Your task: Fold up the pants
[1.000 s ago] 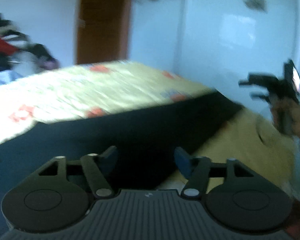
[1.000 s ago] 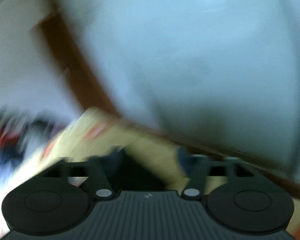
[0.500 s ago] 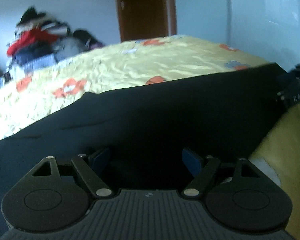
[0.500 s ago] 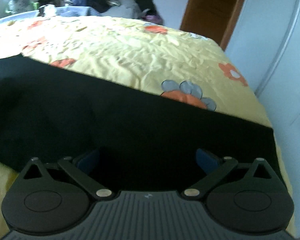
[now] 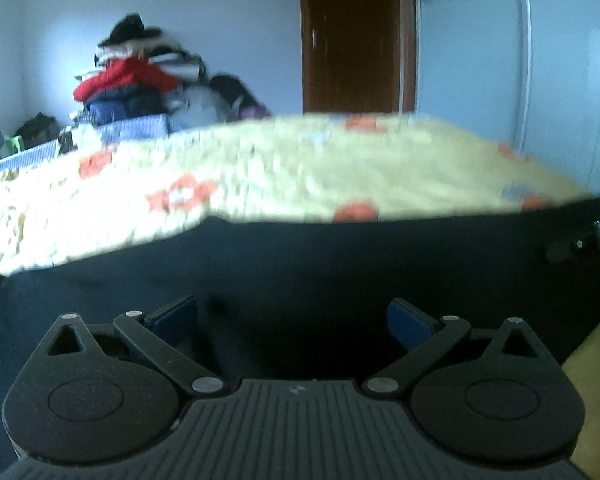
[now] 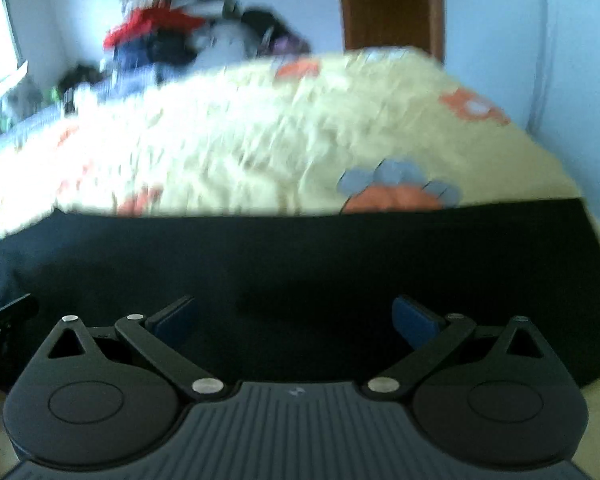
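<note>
You had the black pants (image 5: 340,264) flat on the bed (image 5: 284,168), unfolded; both hand-held grippers (image 5: 292,316) (image 6: 294,316) gaped apart, gripping nothing

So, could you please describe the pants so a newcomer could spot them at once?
Find the bed with the yellow flowered bedspread. Across its near edge lies one flat black cloth, the pants, under both open grippers. It is the only plain dark thing there; the clothes pile is far behind, multicoloured.

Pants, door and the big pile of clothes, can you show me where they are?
pants (image 5: 340,264), left wrist view, flat dark middle.
door (image 5: 352,36), left wrist view, brown panel.
pile of clothes (image 5: 132,76), left wrist view, red garment.
</note>
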The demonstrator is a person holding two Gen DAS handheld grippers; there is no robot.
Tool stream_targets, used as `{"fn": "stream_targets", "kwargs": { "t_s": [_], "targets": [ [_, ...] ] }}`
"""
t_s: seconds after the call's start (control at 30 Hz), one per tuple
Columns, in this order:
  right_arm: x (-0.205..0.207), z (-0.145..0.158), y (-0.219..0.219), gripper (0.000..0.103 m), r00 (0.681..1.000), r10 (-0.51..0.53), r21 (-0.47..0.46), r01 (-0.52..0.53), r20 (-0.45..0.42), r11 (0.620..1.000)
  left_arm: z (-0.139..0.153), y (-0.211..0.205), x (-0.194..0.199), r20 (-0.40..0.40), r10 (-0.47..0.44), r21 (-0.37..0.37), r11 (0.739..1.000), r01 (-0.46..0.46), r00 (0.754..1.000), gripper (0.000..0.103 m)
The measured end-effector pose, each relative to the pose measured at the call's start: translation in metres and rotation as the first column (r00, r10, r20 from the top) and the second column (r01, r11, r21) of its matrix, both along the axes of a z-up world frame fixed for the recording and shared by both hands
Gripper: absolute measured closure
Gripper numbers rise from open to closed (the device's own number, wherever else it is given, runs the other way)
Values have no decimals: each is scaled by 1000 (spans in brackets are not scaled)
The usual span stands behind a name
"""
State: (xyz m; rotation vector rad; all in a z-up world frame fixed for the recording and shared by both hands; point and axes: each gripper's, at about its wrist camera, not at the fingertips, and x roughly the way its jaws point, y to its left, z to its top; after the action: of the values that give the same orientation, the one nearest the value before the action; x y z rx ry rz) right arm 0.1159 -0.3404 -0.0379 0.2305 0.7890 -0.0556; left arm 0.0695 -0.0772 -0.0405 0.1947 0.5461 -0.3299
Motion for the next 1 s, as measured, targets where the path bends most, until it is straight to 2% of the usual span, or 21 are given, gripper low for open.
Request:
{"fn": "stream_targets", "kwargs": {
  "t_s": [0.03,0.1,0.13,0.23,0.4,0.53,0.6,0.67,0.77,0.87,1.0],
  "targets": [
    [2,-5,7,0,1000,12,-40,-13,-18,999,-2,-1,1,-38,10,21,1000,-10,999,0],
    [-2,-12,25,0,999,36,-157,-36,-7,987,-4,4,-1,-43,17,6,1000,-17,999,0],
    [-8,-13,30,0,999,37,-174,-33,22,984,-6,7,-4,-45,21,0,1000,-21,999,0],
    [-24,-21,35,0,994,16,-171,3,107,985,-7,10,-7,-51,26,21,999,-25,998,0],
    [-26,-20,37,0,993,6,-194,17,118,981,-4,12,-6,-53,42,16,999,-41,998,0],
    [-30,-15,37,0,997,-16,-144,27,78,989,-1,24,-6,-61,192,-18,981,-193,980,0],
    [-39,-9,41,0,991,-8,-111,23,131,994,-2,35,-4,-77,235,-52,969,-240,969,0],
    [-40,-2,57,0,985,52,-127,-31,167,991,-1,40,-3,-91,238,-74,967,-245,967,0],
    [-23,-2,90,0,982,141,-195,-115,124,974,-1,33,-4,-81,239,-28,970,-242,968,0],
    [-10,-14,107,0,987,143,-202,-125,78,971,-1,35,-4,-86,238,-35,970,-241,968,0],
    [-21,-22,101,0,981,135,-161,-112,139,981,-2,35,-3,-88,237,-38,970,-241,968,0]
  ]
}}
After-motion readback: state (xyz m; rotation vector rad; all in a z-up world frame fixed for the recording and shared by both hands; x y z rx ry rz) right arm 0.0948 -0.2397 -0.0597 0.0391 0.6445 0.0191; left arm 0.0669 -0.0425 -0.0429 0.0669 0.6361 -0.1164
